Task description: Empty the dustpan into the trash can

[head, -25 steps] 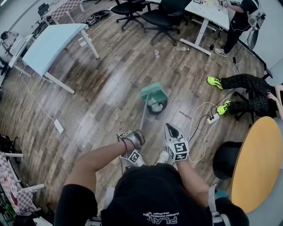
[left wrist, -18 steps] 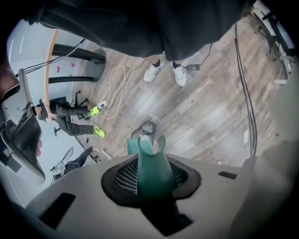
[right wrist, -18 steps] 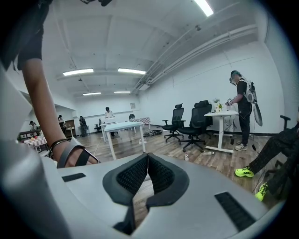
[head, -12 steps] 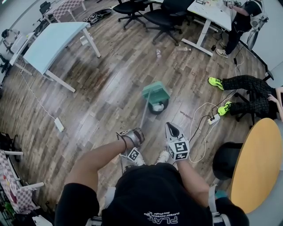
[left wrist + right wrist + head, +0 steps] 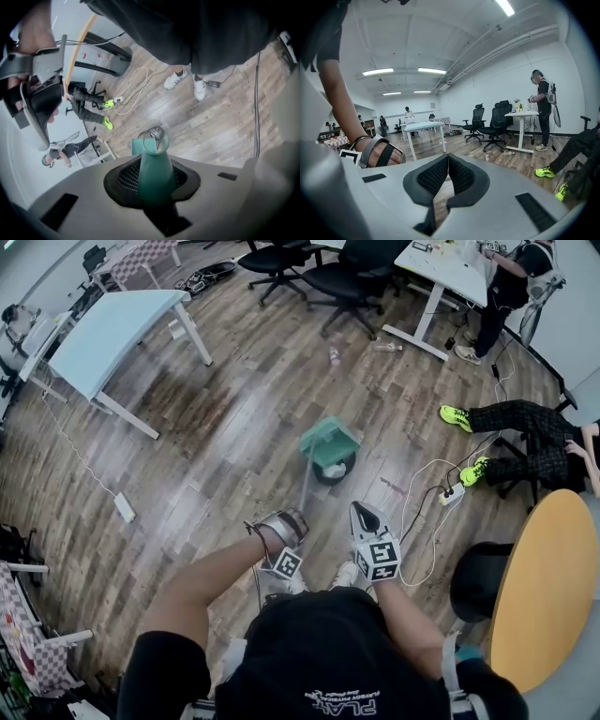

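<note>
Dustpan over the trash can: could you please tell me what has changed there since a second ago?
The left tongs have just been closing on the dustpan handle between them, and that hand rose and rolled a little, turning the green dustpan slightly above the trash can. The right tongs, shut and empty, and the trash can stayed where they were.

Bright, even light from ceiling strip lights. Soft sheen on the wood floor, shadows faint. Both gripper views: heavy fisheye, black vignette at corners, near foreground soft. Head view sharp, edges bent.
</note>
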Demonstrator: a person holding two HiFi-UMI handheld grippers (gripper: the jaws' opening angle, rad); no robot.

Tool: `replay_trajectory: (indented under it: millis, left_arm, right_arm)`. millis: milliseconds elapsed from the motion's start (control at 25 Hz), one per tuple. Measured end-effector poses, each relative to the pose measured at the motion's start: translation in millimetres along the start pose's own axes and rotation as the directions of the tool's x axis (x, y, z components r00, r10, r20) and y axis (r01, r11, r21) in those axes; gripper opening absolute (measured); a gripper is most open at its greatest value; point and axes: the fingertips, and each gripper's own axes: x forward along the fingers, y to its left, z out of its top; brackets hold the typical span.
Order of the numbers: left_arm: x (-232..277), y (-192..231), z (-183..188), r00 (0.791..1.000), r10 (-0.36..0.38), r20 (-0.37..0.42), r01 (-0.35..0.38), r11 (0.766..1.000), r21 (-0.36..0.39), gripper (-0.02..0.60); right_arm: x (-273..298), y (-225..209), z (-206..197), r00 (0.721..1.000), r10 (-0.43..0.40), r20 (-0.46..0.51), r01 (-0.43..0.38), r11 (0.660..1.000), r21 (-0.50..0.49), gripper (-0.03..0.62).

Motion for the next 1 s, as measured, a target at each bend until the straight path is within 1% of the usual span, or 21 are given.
replay_trajectory:
  millis: [80, 160, 200, 320, 400, 520, 680, 760, 800, 880, 1000]
  left_arm:
    - [1.3, 6.2, -1.3, 1.000, 0.011, 0.006, -0.010, 0.998, -0.059, 0.098]
    - [-0.4, 8.6, -5.0, 1.000, 0.003, 0.005, -0.003, 0.995, -0.102, 0.098]
    - [-1.2, 8.8, -5.7, 1.000, 0.000, 0.010, 0.001, 0.991, -0.135, 0.098]
    - [-1.2, 10.4, -11.1, 1.000, 0.007, 0.005, -0.006, 0.971, -0.240, 0.098]
    - [-2.0, 11.2, -16.5, 1.000, 0.013, -0.003, -0.013, 0.951, -0.307, 0.097]
    - [-4.7, 15.8, -20.3, 1.000, 0.025, 0.010, -0.019, 0.911, -0.412, 0.098]
    - [-7.0, 21.7, -23.6, 0.999, 0.038, 0.015, -0.025, 0.865, -0.501, 0.098]
    - [-9.3, 25.9, -25.1, 0.998, 0.053, 0.019, -0.034, 0.838, -0.545, 0.098]
    - [-10.8, 28.4, -26.2, 0.998, 0.064, 0.021, -0.041, 0.821, -0.570, 0.098]
    - [-13.6, 35.2, -30.6, 0.995, 0.098, 0.017, -0.066, 0.778, -0.625, 0.097]
    - [-18.7, 42.4, -41.7, 0.991, 0.130, 0.003, -0.089, 0.697, -0.711, 0.097]
  right_arm:
    - [-0.1, 2.0, 0.3, 1.000, 0.000, 0.000, 0.000, 1.000, -0.003, 0.023]
    - [0.0, 4.4, 0.9, 1.000, -0.001, 0.001, 0.001, 1.000, -0.005, 0.023]
    - [0.1, 5.7, 1.4, 1.000, -0.002, 0.001, 0.002, 1.000, -0.006, 0.023]
    - [0.4, 9.5, 1.3, 1.000, -0.004, -0.003, 0.004, 1.000, -0.012, 0.023]
    - [-0.2, 12.3, -0.4, 1.000, -0.005, -0.006, 0.005, 1.000, -0.017, 0.023]
    - [-2.1, 14.1, -2.7, 1.000, -0.008, -0.014, 0.007, 1.000, -0.023, 0.023]
    - [-3.1, 16.3, -1.5, 1.000, -0.007, -0.020, 0.007, 0.999, -0.032, 0.023]
    - [-2.2, 18.4, 0.1, 1.000, -0.011, -0.019, 0.010, 0.999, -0.037, 0.023]
    - [-1.2, 19.9, 1.0, 1.000, -0.012, -0.018, 0.012, 0.999, -0.040, 0.023]
    - [0.8, 22.9, 3.0, 1.000, -0.013, -0.016, 0.012, 0.999, -0.045, 0.023]
    - [2.5, 27.0, 5.8, 1.000, -0.012, -0.014, 0.012, 0.999, -0.053, 0.023]
